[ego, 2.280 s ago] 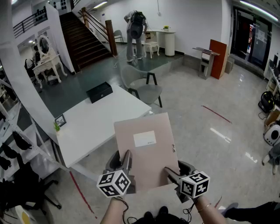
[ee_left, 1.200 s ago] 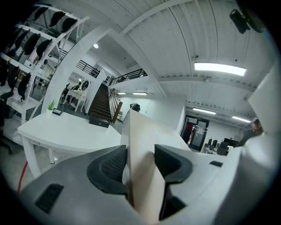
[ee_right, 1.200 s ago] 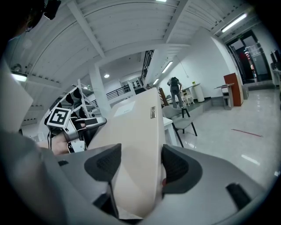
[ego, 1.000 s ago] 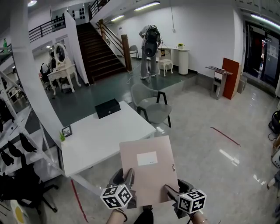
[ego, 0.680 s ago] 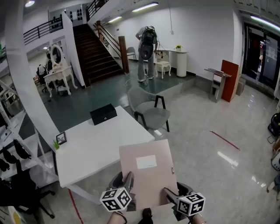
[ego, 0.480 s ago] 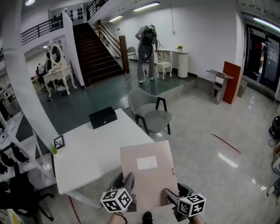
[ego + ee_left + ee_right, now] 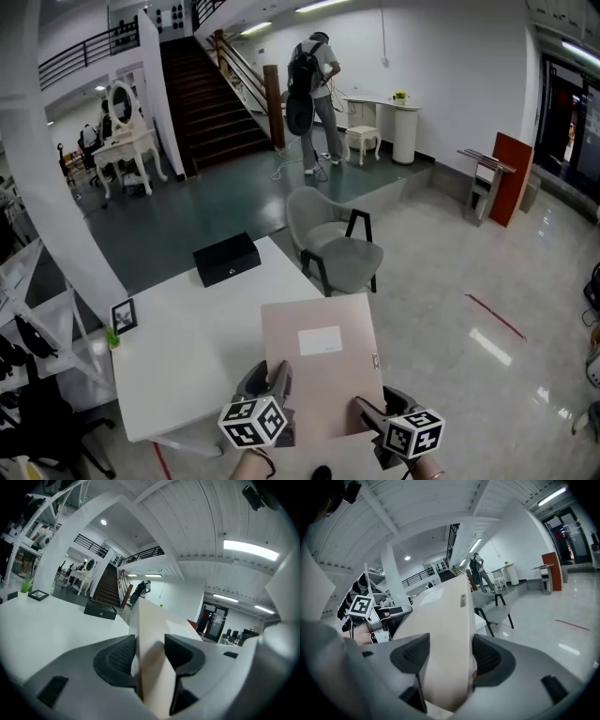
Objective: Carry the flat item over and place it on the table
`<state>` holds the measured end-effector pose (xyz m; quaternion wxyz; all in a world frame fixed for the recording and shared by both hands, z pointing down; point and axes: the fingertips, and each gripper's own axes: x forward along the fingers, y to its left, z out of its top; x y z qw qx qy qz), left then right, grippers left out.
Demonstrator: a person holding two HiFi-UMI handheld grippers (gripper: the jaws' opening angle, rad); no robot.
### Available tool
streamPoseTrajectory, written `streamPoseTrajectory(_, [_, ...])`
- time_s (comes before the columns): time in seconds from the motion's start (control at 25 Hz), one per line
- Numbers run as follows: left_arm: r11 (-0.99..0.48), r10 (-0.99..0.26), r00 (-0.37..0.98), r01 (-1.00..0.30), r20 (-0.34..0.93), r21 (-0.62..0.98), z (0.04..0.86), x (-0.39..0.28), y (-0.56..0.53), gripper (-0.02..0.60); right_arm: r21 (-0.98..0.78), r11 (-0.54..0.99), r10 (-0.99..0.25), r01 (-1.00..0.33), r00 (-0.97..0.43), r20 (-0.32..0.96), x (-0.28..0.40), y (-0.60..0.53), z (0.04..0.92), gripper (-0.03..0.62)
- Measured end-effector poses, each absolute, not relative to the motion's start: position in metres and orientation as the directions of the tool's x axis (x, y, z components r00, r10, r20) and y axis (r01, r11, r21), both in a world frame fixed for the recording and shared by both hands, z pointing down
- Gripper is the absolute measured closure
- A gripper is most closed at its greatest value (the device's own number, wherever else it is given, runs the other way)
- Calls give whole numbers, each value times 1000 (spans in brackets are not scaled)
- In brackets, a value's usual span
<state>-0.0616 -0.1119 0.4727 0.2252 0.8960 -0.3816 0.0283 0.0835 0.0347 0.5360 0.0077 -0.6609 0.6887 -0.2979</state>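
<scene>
Both grippers were clamped on the near edge of the beige flat folder (image 7: 323, 366). The left gripper (image 7: 273, 386) had its jaws closed on the near-left corner, both pads pressed to the board. The right gripper (image 7: 367, 414) did the same at the near-right corner. The folder was held in the air, roughly level, at the near right corner of the white table (image 7: 187, 347). It overlapped that corner in the head view (whether it touched the top, I couldn't tell).

The white label (image 7: 320, 340) at the folder's centre had print too small to read. A small metal tag (image 7: 374, 361) sat on its right edge, also unreadable.

On the table's far edge was a black box (image 7: 228, 259). At the table's left edge stood a small picture frame (image 7: 123, 316). A grey chair (image 7: 337, 248) stood just beyond the table's far right corner. A person (image 7: 314, 84) stood well beyond the table, by the stairs (image 7: 211, 103).
</scene>
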Motion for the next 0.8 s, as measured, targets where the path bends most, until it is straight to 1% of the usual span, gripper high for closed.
streamPoseTrajectory(0.48, [-552, -721, 657, -736, 219, 391, 475, -71, -185, 390, -415, 11, -901, -910, -190, 391, 85, -50, 537, 306])
streamPoseTrajectory(0.8, [-472, -787, 577, -792, 220, 387, 475, -73, -228, 391, -387, 113, -873, -915, -278, 401, 99, -110, 540, 306])
